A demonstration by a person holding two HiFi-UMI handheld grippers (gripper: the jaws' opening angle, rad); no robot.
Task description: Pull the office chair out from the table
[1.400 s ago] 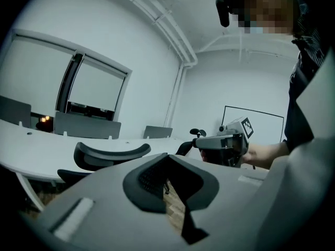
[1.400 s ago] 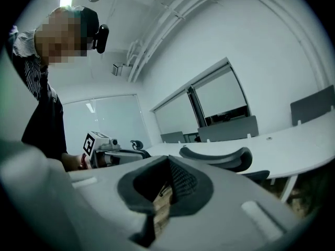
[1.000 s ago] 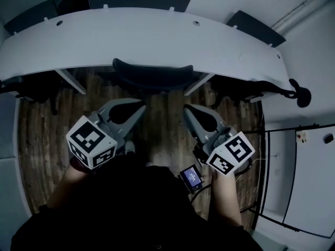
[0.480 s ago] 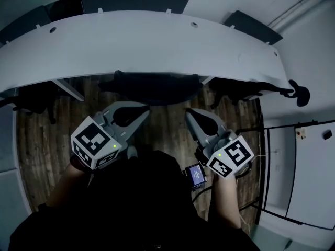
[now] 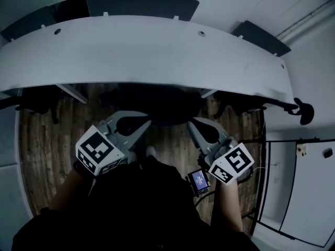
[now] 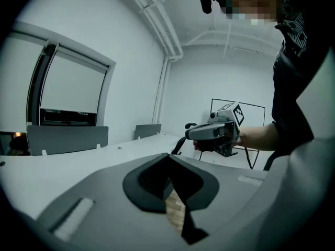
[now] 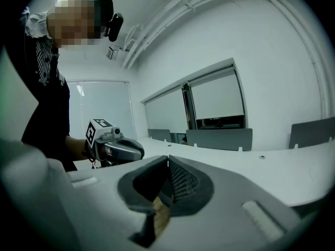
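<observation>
1. The office chair (image 5: 157, 104) is pushed in at the middle of the table's near side. Only the top of its backrest shows past the edge of the table (image 5: 157, 46), and the seat is hidden under the tabletop.
2. The visible part is a wide, nearly black band with rounded ends that follows the table's curved edge. The light is too dim to make out its material.
3. The left gripper (image 5: 147, 122) is on the near side of the table, with its tips at the left part of the backrest. Its jaws are pressed together with nothing between them. Whether the tips touch the chair cannot be told.
4. The right gripper (image 5: 190, 122) mirrors it at the right part of the backrest, jaws likewise pressed together and empty.
5. More dark chairs (image 5: 31, 95) stand under the table's two ends.
6. Grey divider panels (image 5: 141, 5) stand along the table's far edge.
7. A wooden floor (image 5: 42, 140) runs beneath the table.
</observation>
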